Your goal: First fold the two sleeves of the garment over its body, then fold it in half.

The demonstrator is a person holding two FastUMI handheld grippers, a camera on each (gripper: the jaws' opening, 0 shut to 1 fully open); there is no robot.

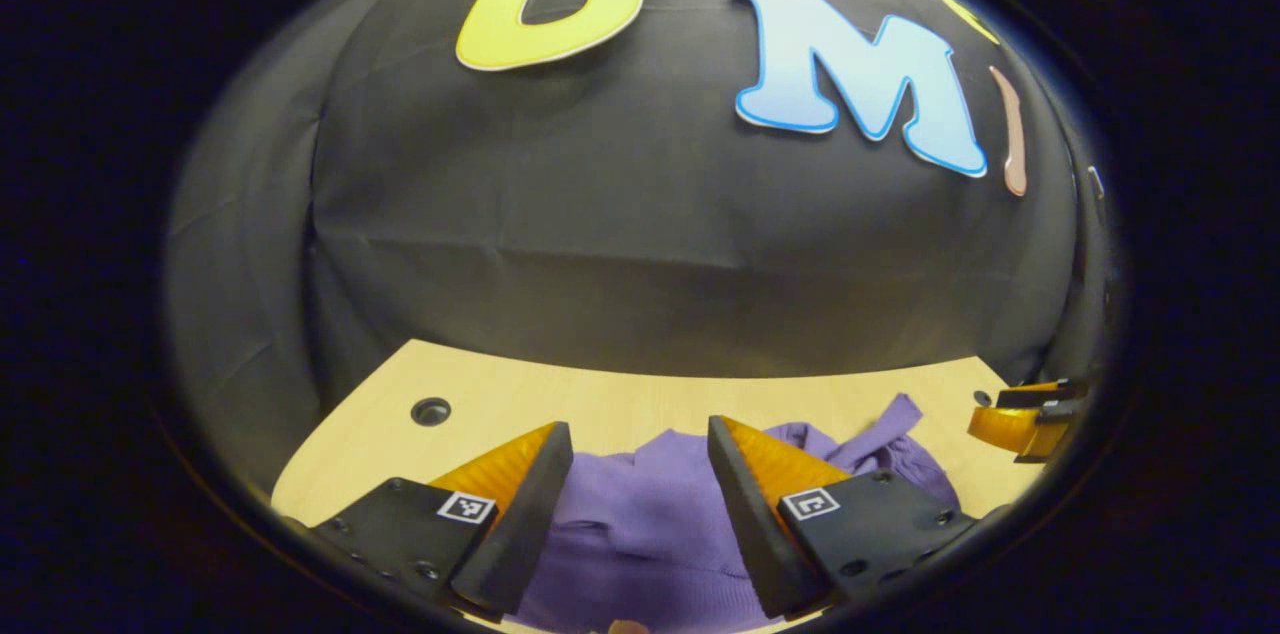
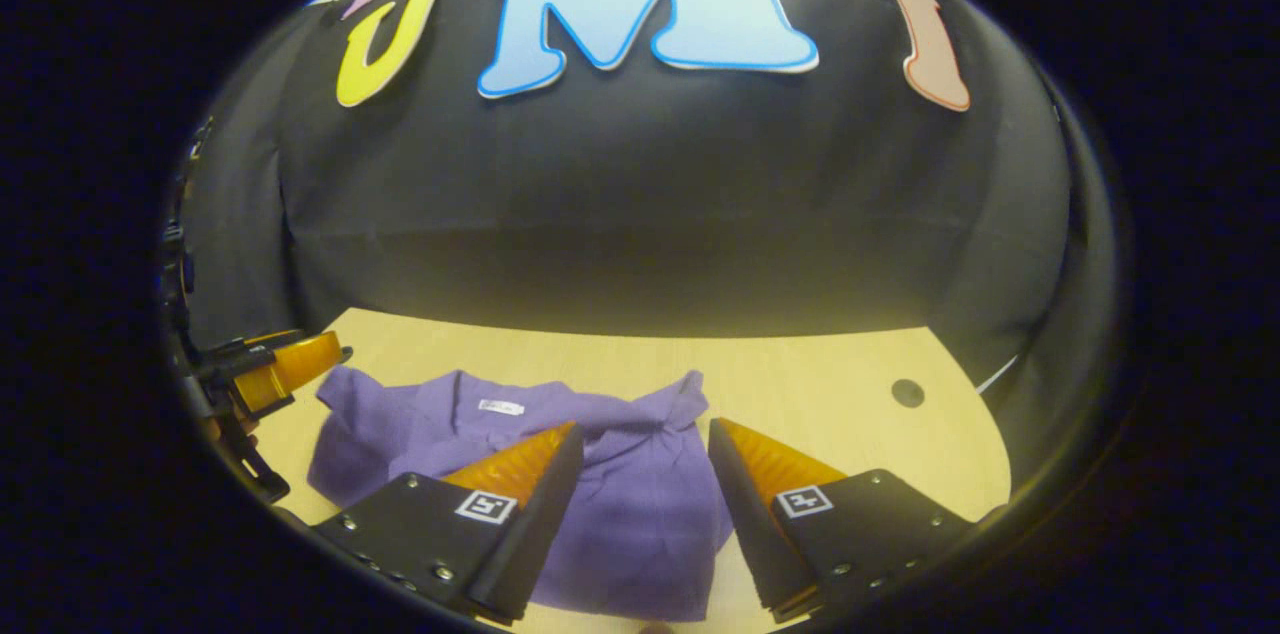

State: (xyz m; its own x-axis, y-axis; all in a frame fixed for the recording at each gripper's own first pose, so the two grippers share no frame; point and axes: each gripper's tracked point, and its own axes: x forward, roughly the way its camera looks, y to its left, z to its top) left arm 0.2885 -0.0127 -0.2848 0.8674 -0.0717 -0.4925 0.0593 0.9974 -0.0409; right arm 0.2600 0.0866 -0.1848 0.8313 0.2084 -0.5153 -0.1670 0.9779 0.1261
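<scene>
A purple garment (image 2: 620, 494) lies on the light wooden table (image 2: 800, 374), its collar and white neck label (image 2: 500, 406) toward the back wall. In the right gripper view my right gripper (image 2: 640, 459) hovers open above the garment's right half, with cloth showing in the gap between its fingers. The left gripper (image 2: 285, 364) appears at that view's left edge, beside the garment's left shoulder. In the left gripper view my left gripper (image 1: 640, 459) is open above the purple garment (image 1: 650, 524), nothing held. The right gripper (image 1: 1025, 419) peeks in at the far right.
The table (image 1: 620, 394) has a round cable hole (image 1: 431, 410) near its back left and another hole (image 2: 907, 392) near its back right. Black cloth walls close off the back and sides. Bare tabletop lies behind and to the right of the garment.
</scene>
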